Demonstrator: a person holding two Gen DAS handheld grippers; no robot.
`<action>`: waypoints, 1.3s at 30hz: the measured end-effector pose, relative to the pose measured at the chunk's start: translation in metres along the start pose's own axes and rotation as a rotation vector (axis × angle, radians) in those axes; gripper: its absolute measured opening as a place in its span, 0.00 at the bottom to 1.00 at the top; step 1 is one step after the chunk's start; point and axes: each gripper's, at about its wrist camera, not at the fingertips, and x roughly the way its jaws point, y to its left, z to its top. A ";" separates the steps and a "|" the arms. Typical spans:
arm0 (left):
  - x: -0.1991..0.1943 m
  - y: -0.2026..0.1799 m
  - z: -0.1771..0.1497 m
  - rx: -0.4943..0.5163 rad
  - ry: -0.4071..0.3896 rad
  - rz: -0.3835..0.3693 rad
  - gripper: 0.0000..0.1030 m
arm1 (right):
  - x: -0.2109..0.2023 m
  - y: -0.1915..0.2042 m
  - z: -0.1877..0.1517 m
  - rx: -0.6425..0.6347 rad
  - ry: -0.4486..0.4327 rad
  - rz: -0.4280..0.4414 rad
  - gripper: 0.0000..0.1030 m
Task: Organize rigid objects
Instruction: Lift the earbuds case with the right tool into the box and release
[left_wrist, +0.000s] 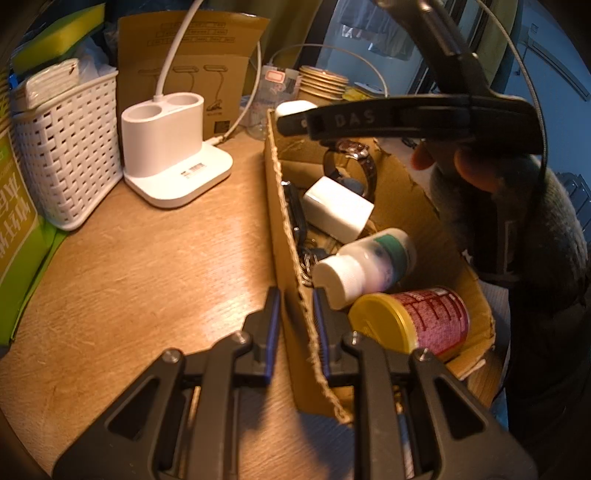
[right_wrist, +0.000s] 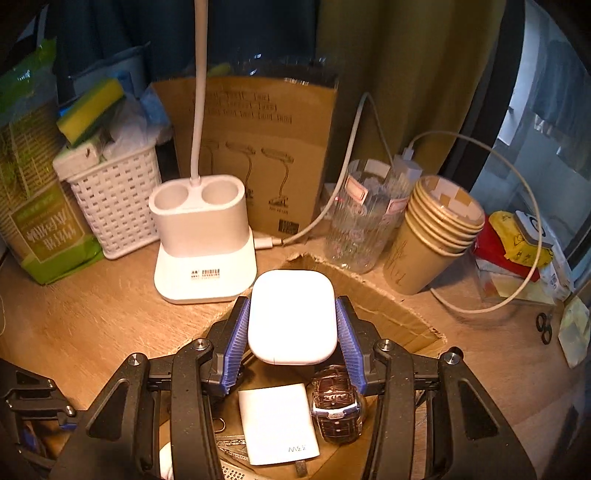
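Right tongs (right_wrist: 291, 338): clamping a white earbud case (right_wrist: 293, 317) by its two sides between the blue ribbed pads, keeping it level and hanging above the far end of the cardboard box (right_wrist: 402, 314), probably for setting it down inside.
Left tongs (left_wrist: 295, 325): pinched almost closed over the torn near wall of the cardboard box, one pad outside and one inside, apparently steadying it while things are going in.
Earbud case: not yet resting on anything; showing in the left view only as a white end behind the right tongs.
Directly beneath: white charger block (right_wrist: 277, 424) lying flat, wristwatch (right_wrist: 336, 402) just beside it, both already on the box floor.
Nearer the left tongs: white-capped pill bottle (left_wrist: 365, 262) on its side, leaning toward a yellow-lidded red can (left_wrist: 410, 325), also tipped over; keys against the wall, partly hidden.
Free spot: bare cardboard at the far end, looking like the likeliest landing place.
Outside the box, on the table (left_wrist: 147, 277): white lamp base (right_wrist: 203, 236), woven white basket (right_wrist: 114, 206), stacked paper cups (right_wrist: 432, 236), all apart from the box.
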 end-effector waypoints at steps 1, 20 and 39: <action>0.000 0.000 0.000 0.000 0.000 0.000 0.18 | 0.002 0.000 0.000 -0.004 0.011 0.002 0.47; 0.001 -0.001 0.000 0.002 -0.002 0.003 0.18 | 0.021 0.001 -0.003 -0.008 0.113 0.019 0.47; 0.000 -0.001 0.000 -0.005 -0.002 0.005 0.18 | -0.003 -0.008 0.000 0.024 0.003 -0.006 0.47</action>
